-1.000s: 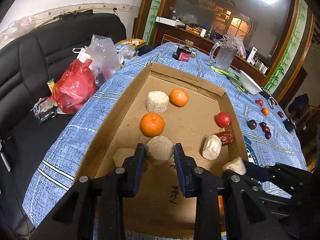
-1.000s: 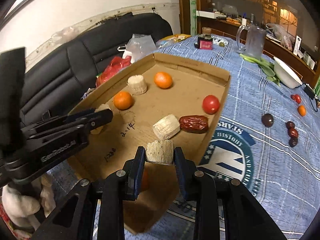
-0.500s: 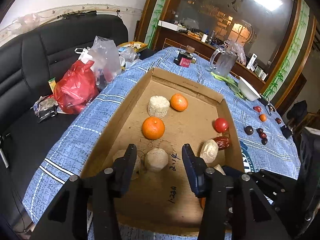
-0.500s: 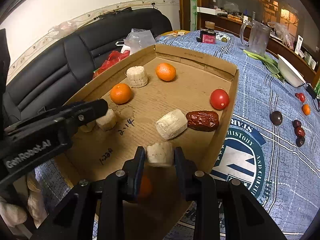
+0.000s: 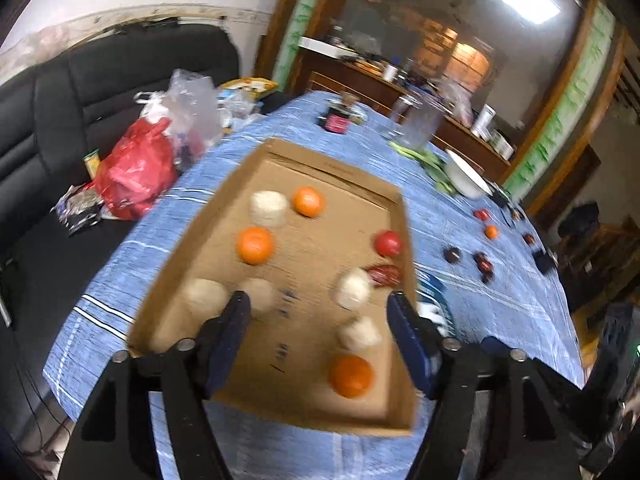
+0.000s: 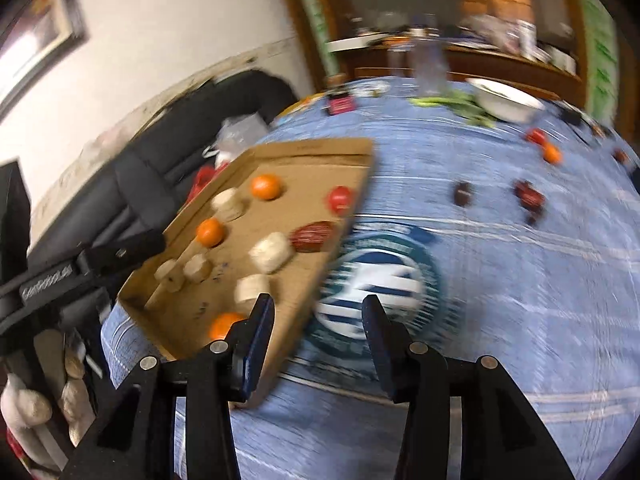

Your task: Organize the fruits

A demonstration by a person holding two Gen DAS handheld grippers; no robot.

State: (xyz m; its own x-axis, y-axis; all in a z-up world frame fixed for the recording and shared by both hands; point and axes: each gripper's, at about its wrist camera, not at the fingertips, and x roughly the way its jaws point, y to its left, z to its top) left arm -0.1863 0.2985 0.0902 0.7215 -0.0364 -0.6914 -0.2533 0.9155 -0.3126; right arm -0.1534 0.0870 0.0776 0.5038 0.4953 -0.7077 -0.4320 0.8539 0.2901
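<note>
A shallow cardboard box lies on the blue tablecloth and holds three oranges, several pale cut chunks, a tomato and a red date. My left gripper hovers above the box's near half, its jaws opening with nothing between them. My right gripper is over the round emblem just right of the box, jaws also opening and empty. A pale chunk lies in the box beside its left finger. Both views are motion-blurred.
Loose fruits lie on the cloth to the right: a dark one, red dates and a small orange. A white bowl and a glass jug stand at the back. A black sofa with a red bag is on the left.
Both grippers let go of their pale chunks, which now lie in the box. The left gripper opened wide and rose. The right one opened, rolled and swung right over the cloth.
</note>
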